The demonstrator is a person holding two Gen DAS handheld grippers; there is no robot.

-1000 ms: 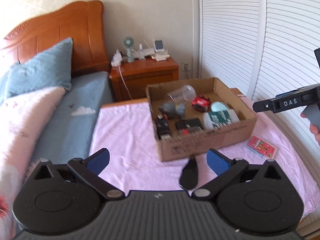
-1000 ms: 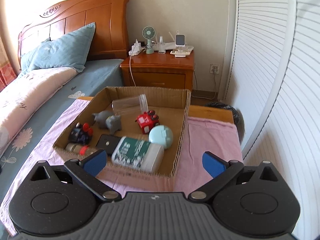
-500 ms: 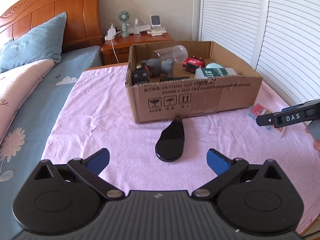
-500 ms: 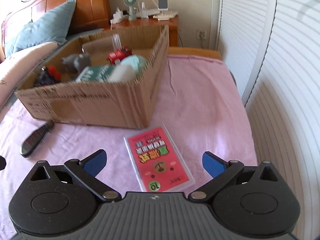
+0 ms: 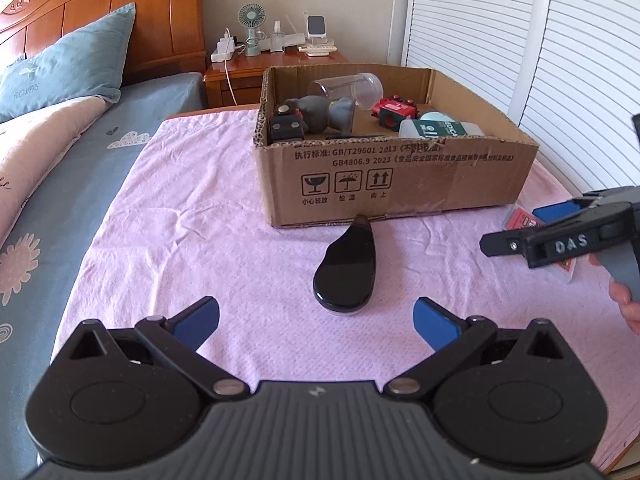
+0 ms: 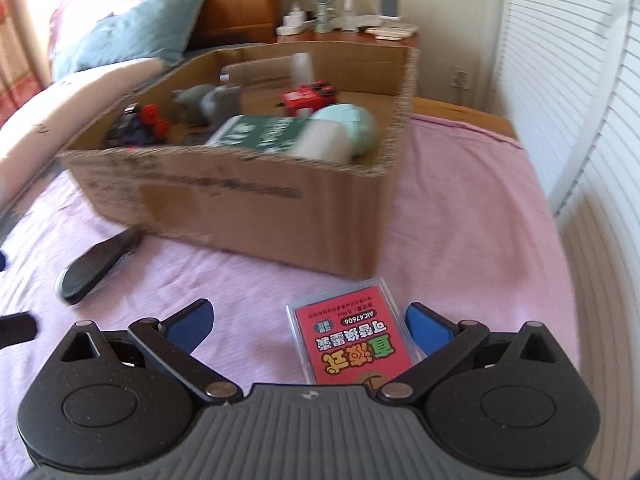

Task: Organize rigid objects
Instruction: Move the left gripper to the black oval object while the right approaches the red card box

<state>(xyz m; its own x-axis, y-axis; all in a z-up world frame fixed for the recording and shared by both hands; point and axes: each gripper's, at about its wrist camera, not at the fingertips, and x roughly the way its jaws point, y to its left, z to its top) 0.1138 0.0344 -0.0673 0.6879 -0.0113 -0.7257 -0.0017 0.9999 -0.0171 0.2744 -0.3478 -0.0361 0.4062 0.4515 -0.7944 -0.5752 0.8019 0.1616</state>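
A cardboard box (image 5: 400,176) on the pink cloth holds a clear cup (image 5: 348,88), a grey figure (image 5: 320,114), a red toy (image 5: 394,111) and a green-labelled bottle (image 5: 438,131). A black oval object (image 5: 347,271) lies in front of the box, just ahead of my open, empty left gripper (image 5: 316,322). A red card pack (image 6: 352,344) lies flat between the open fingers of my right gripper (image 6: 308,326), nearer the right one. The right gripper also shows in the left wrist view (image 5: 560,228). The black object also shows in the right wrist view (image 6: 96,266).
The pink cloth (image 5: 192,232) covers a table beside a bed with a blue pillow (image 5: 68,72). A wooden nightstand (image 5: 276,64) with a small fan stands behind the box. White louvred doors (image 5: 540,40) run along the right.
Both grippers came down and closer to the cloth. The left neared the black object. The right moved over the red card pack, which now lies between its fingers.
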